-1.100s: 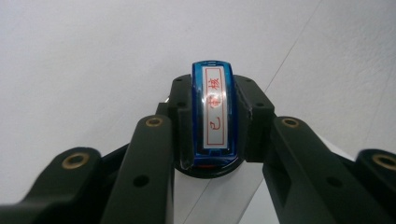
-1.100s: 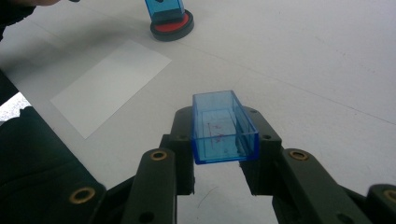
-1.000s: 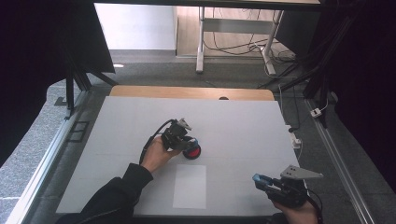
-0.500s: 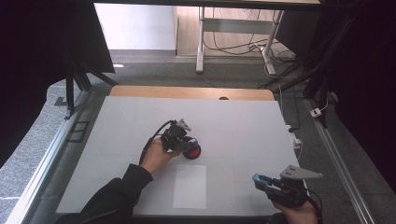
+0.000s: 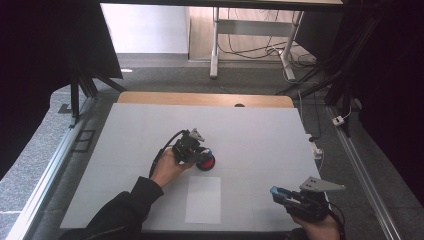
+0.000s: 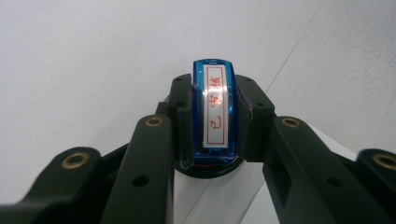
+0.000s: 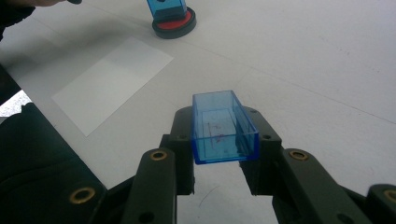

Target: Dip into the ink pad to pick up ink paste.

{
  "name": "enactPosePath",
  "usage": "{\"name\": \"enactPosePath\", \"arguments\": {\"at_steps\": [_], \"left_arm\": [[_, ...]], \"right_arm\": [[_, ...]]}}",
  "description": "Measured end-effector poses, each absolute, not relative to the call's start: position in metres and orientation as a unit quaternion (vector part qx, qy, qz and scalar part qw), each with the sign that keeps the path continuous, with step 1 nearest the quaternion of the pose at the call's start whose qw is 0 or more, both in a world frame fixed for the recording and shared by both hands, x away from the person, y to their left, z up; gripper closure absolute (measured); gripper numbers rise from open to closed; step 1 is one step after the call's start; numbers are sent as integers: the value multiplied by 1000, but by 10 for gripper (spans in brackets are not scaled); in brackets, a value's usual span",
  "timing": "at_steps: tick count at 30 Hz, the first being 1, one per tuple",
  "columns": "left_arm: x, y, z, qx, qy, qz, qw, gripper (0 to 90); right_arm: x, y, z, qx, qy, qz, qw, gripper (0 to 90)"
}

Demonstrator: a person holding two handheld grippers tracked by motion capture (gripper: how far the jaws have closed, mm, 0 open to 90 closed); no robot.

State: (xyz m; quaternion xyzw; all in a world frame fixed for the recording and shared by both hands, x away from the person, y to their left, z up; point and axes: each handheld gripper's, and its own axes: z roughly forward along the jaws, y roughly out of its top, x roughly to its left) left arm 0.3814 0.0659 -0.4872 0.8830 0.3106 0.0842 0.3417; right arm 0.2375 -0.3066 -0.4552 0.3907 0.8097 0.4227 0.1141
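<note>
At centre frame your left gripper (image 6: 212, 140) pinches the blue transparent plastic stamp (image 6: 212, 114) on its red ink pad (image 5: 206, 163); your right gripper (image 7: 224, 154) pinches the clear blue cap (image 7: 223, 128). Next, judge: lift toward the white paper sheet (image 5: 203, 199).

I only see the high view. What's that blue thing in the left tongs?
Observer: In the left gripper view the left tongs clamp a blue stamp; its white label bears red characters.
Operator: And the red blob under it?
Observer: The right gripper view shows a round red ink pad in a black rim, with the stamp pressed on it.
Operator: What do the right tongs have?
Observer: The right tongs grip an empty, clear blue cap, open side up.
Operator: Is the paper marked?
Observer: The white paper looks blank in that view.
</note>
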Motion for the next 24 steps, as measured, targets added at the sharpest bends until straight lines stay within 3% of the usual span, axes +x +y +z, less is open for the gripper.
{"name": "enactPosePath", "arguments": {"at_steps": [17,24], "left_arm": [[377,72,-464,871,307,88,373,707],[375,65,-469,880,296,91,360,707]], "right_arm": [[237,-307,-455,390,809,426,114,684],[237,-307,-455,390,809,425,115,684]]}}
